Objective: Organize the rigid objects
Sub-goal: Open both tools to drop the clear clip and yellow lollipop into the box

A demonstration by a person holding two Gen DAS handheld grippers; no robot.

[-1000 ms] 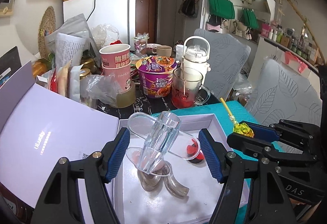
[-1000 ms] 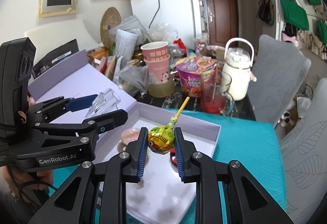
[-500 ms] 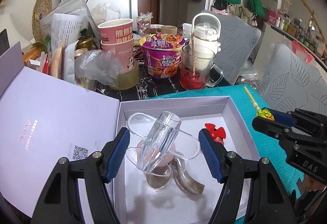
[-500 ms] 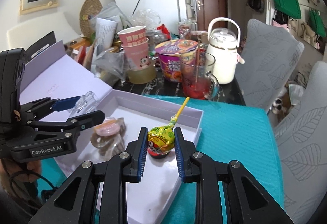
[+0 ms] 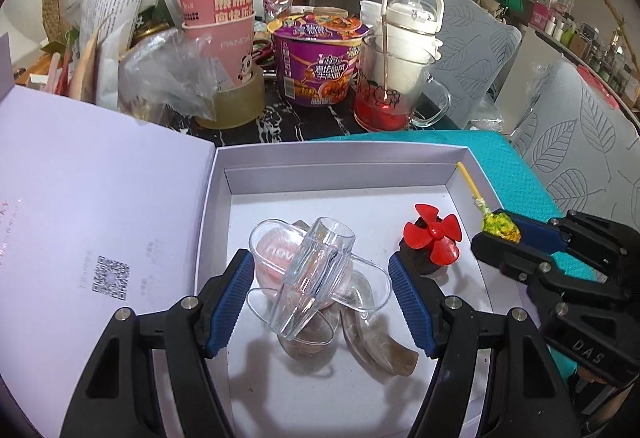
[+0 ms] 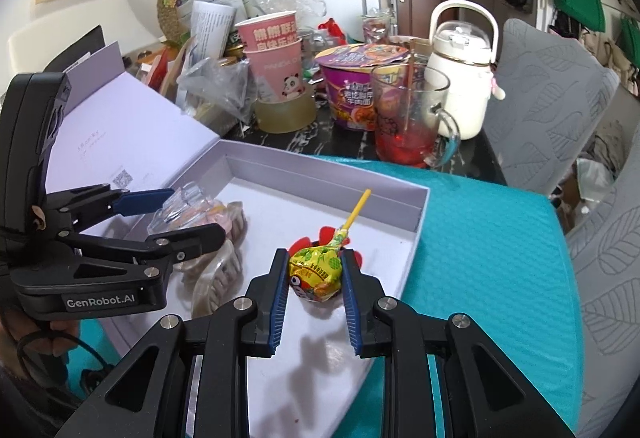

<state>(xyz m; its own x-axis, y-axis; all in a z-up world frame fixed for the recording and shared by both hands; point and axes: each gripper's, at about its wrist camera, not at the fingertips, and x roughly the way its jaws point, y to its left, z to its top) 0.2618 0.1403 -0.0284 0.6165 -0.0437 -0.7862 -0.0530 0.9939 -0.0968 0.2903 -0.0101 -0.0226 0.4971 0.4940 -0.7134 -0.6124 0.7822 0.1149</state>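
Note:
My left gripper (image 5: 322,294) is shut on a clear plastic piece (image 5: 316,270), a ribbed tube with a flat oval across it, held low over the white box (image 5: 340,152). Under it lie a pink item and brownish translucent pieces (image 5: 376,346). My right gripper (image 6: 316,278) is shut on a lollipop (image 6: 316,270) with a yellow-green wrapper and yellow stick, inside the box's right part, just over a red propeller toy (image 5: 434,236) on a black base. The right wrist view shows the left gripper (image 6: 192,214) at the left with the clear piece (image 6: 180,206).
The box stands on a teal cloth (image 6: 480,258), its lid (image 5: 100,218) lying open to the left. Behind it crowd a purple noodle bowl (image 5: 318,58), a glass mug (image 5: 384,90) with red liquid, a white jug (image 5: 412,18), pink cups (image 5: 218,22) and a tape roll (image 5: 236,102).
Both grippers have sunk toward the box and tipped further down. The lollipop has come from above the box's edge to inside it, over the red toy. Both grips are unchanged.

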